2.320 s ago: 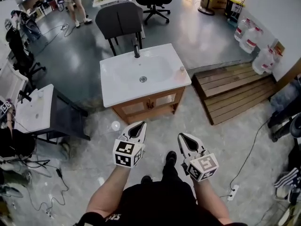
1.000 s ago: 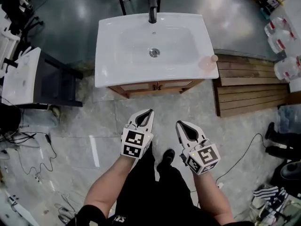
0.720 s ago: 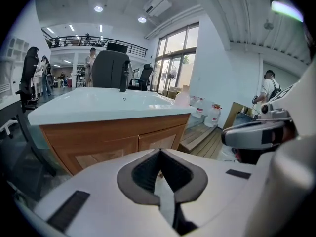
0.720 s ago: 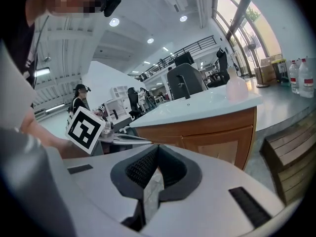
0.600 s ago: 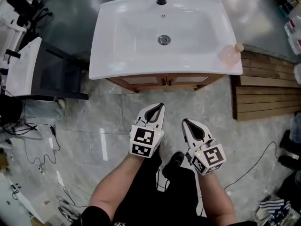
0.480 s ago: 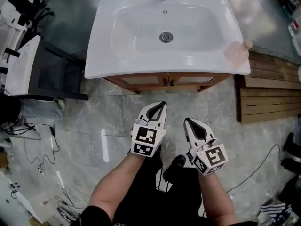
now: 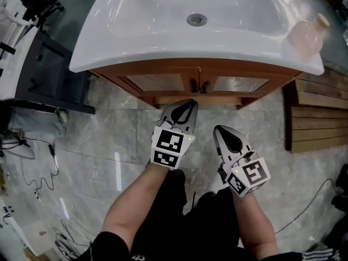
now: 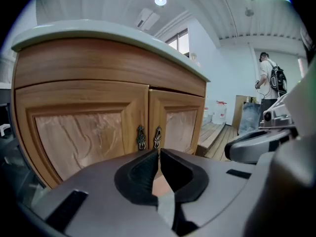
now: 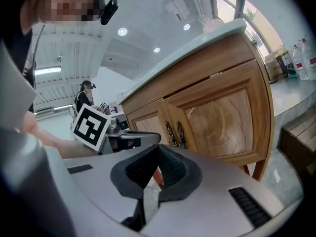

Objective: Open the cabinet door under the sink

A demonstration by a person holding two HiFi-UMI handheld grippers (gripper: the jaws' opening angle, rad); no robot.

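Under the white sink (image 7: 109,42), the cabinet's two wooden doors (image 8: 81,132) were shut, their small metal handles (image 8: 141,137) side by side at the centre seam. Your left gripper (image 7: 190,104) and right gripper (image 7: 218,129) hung near them, fingers pressed together on nothing. The hinged doors looked rigid and light, and the slim handles probably slippery; you would have needed to spread the fingers and pinch one handle. A pink bottle (image 7: 307,34) sat on the sink's rim. A wooden platform (image 7: 318,124) lay to the right, likely clear of the swing.
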